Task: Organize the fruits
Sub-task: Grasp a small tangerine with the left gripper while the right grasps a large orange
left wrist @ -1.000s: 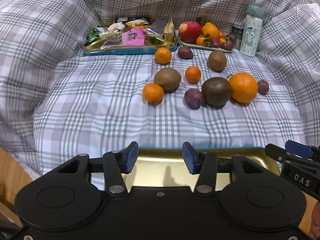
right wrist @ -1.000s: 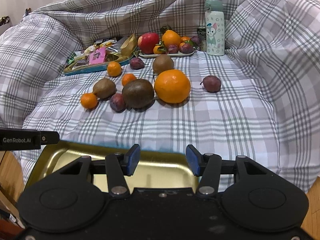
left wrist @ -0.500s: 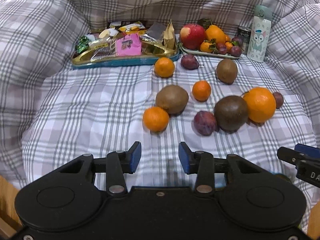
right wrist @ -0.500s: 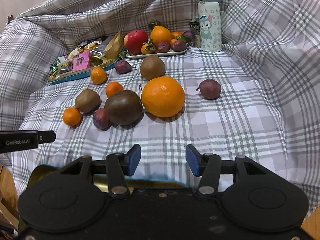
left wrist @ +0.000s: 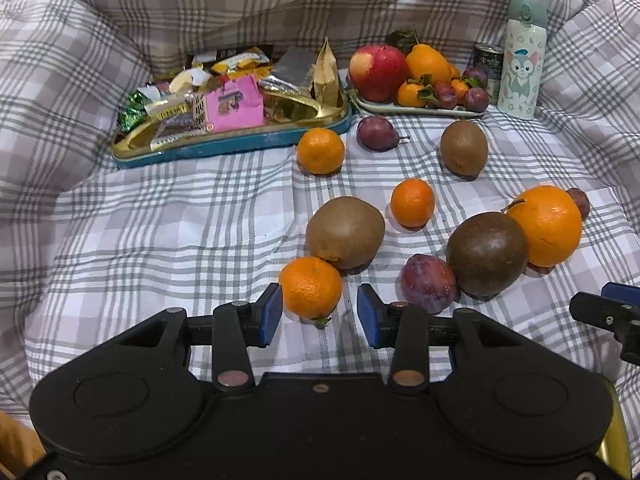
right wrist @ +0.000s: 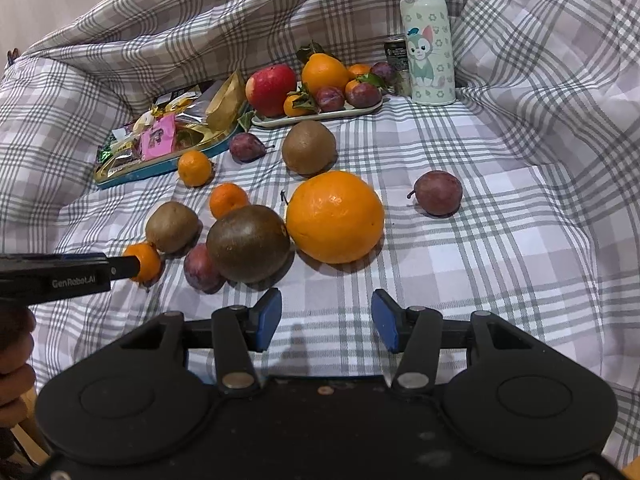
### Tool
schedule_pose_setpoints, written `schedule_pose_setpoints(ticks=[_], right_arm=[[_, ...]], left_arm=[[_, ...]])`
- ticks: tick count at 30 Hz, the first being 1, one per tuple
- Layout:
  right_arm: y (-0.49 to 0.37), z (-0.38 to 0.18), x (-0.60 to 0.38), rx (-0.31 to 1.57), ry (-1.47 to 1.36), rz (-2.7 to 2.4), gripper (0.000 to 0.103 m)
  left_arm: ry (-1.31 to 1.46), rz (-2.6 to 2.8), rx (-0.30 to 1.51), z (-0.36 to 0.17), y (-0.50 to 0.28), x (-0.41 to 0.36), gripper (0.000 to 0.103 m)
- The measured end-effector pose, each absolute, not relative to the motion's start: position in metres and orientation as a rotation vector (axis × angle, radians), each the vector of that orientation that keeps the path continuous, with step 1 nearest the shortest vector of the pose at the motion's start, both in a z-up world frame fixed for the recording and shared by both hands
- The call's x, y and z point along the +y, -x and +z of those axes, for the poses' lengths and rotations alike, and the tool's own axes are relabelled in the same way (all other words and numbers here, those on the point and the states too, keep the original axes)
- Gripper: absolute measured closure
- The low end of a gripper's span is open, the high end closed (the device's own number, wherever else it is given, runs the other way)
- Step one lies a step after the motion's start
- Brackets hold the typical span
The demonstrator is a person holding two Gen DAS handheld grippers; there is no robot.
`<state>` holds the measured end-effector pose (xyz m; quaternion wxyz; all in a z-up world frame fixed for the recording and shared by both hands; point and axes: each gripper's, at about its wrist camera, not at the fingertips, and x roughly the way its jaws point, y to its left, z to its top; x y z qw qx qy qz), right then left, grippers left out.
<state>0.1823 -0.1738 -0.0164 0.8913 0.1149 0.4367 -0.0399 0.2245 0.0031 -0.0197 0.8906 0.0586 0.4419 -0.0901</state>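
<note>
Lying on the checked cloth (left wrist: 168, 216): a small mandarin (left wrist: 311, 287), touching the kiwi (left wrist: 345, 232) behind it. Reaching around that mandarin with the left gripper (left wrist: 318, 313), jaws just narrowed, left pad touching the peel, right pad apart, so not yet grasping. Hovering with the right gripper (right wrist: 326, 320), fingers released and empty, just before the dark round fruit (right wrist: 249, 244) and the big orange (right wrist: 335, 217).

The left gripper (left wrist: 318, 314) is angling steeply downward, its blue pads standing apart after narrowing a moment ago, one pad (left wrist: 269, 312) just about touching something. The right gripper (right wrist: 326, 320) is tilting down likewise, jaws parted around nothing, while a hand (right wrist: 14, 354) is gripping at the frame's left edge.
</note>
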Motion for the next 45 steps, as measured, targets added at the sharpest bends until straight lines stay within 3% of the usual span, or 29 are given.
schedule_pose_setpoints(ticks=[20, 45], right_arm=[[-0.197, -0.025, -0.182, 0.903, -0.258, -0.085, 0.049], [-0.236, -0.015, -0.187, 0.844, -0.215, -0.129, 0.049]], left_arm=[[-0.048, -0.174, 0.969, -0.038, -0.249, 0.012, 0.054], [0.013, -0.197, 1.017, -0.035, -0.226, 0.012, 0.055]])
